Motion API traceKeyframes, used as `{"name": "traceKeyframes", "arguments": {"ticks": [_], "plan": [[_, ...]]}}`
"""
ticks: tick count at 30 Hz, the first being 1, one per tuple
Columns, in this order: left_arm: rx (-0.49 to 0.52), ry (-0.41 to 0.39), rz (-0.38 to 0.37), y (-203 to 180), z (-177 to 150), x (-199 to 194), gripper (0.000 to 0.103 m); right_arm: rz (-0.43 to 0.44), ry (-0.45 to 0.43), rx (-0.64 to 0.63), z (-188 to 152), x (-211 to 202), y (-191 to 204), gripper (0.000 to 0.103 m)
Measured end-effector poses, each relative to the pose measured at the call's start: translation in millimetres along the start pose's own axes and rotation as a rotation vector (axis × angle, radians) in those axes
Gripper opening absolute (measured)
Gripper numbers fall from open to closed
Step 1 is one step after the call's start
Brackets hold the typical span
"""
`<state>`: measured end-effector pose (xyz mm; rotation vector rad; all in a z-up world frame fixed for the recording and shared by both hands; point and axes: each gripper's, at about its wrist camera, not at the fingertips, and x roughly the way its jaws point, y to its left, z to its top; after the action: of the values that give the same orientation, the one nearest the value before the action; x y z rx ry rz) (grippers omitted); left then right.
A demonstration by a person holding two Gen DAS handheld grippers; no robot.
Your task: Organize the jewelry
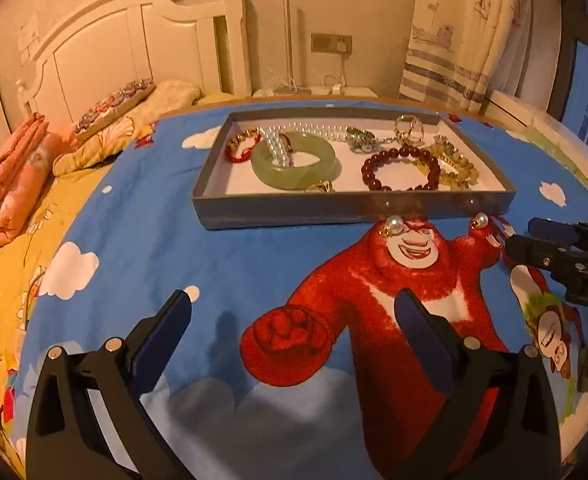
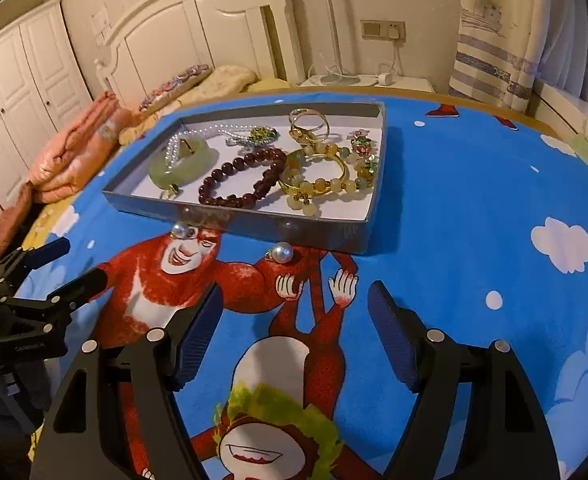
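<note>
Two pearl earrings lie on the bed's cartoon blanket, just outside the near wall of the grey tray of jewelry. The nearer pearl earring sits ahead and slightly left of the right gripper, whose fingers are wide and empty. The second pearl earring lies ahead of the left gripper, equally wide and farther back. Open blanket surrounds both.

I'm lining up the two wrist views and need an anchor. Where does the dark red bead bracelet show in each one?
Left wrist view: dark red bead bracelet lies in the grey tray, right of centre, beside the green jade bangle.
Right wrist view: the bracelet lies mid-tray, between the bangle and the yellow bead bracelets.
Shared landmark: the tray's near wall, with two pearl earrings on the blanket before it.
</note>
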<state>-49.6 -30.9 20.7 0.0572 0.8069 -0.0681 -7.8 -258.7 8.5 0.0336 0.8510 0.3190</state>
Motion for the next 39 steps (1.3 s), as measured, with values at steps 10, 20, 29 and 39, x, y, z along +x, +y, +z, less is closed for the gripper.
{"name": "traceKeyframes", "arguments": {"ticks": [10,20,29,39], "plan": [[-0.041,0.124,-0.038,11.3,7.4,28.5,0.101,-0.014,0.033,-0.042,12.1,18.9,17.7,0.048],[-0.038,0.125,-0.037,10.6,6.0,29.2,0.101,-0.040,0.049,-0.061,22.0,32.4,23.2,0.040],[-0.011,0.141,-0.017,5.2,7.9,31.6,0.101,-0.046,0.052,-0.127,17.5,30.9,30.5,0.017],[-0.059,0.137,-0.142,-16.9,27.8,35.4,0.100,-0.013,0.033,-0.101,8.3,15.4,16.3,0.017]]}}
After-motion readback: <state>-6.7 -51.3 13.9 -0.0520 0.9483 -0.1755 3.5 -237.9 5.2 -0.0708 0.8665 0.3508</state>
